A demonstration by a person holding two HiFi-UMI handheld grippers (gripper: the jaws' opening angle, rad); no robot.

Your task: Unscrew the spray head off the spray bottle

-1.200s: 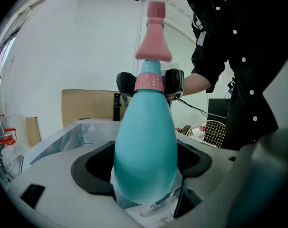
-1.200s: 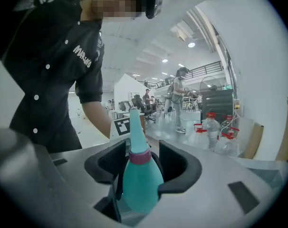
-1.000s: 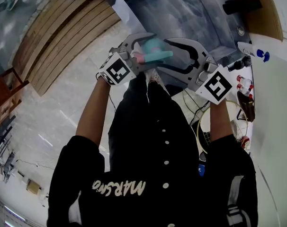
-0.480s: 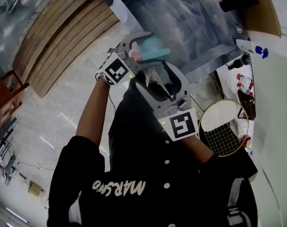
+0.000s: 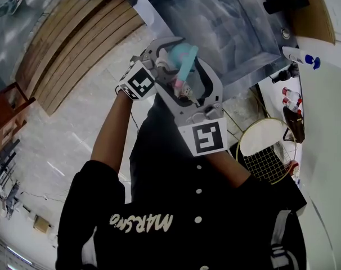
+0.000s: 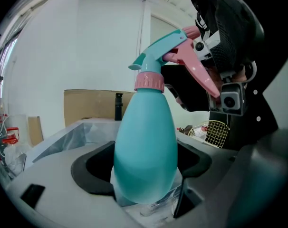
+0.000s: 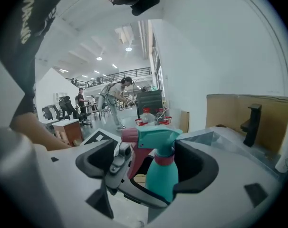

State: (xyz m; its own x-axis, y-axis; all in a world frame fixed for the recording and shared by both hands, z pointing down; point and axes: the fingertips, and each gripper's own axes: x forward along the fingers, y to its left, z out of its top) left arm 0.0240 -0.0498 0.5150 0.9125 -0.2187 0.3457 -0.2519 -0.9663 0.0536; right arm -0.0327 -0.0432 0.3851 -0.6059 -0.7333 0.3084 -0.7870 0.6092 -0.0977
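Note:
A teal spray bottle (image 6: 145, 146) with a pink collar (image 6: 149, 81) stands between the jaws of my left gripper (image 6: 144, 161), which is shut on its body. In the head view that left gripper (image 5: 171, 52) holds the bottle (image 5: 180, 53) up in front of me. The spray head (image 7: 158, 139), teal with a pink trigger, lies between the jaws of my right gripper (image 7: 151, 164). Those jaws are opening and stand wide, with gaps beside the head. From the head view, the right gripper (image 5: 186, 76) reaches up from below at the spray head (image 5: 185, 72).
A grey-lined open box (image 5: 215, 16) lies beyond the grippers. A racket (image 5: 264, 151), small red-capped bottles (image 5: 290, 100) and a white bottle with a blue cap (image 5: 299, 55) are at the right. Wooden slats (image 5: 75, 44) run at the left. People stand far off (image 7: 116, 99).
My right gripper has swung from the bottle's right side to below it, near my chest. The spray head's nozzle has turned from pointing right to pointing toward me. The left gripper has held still.

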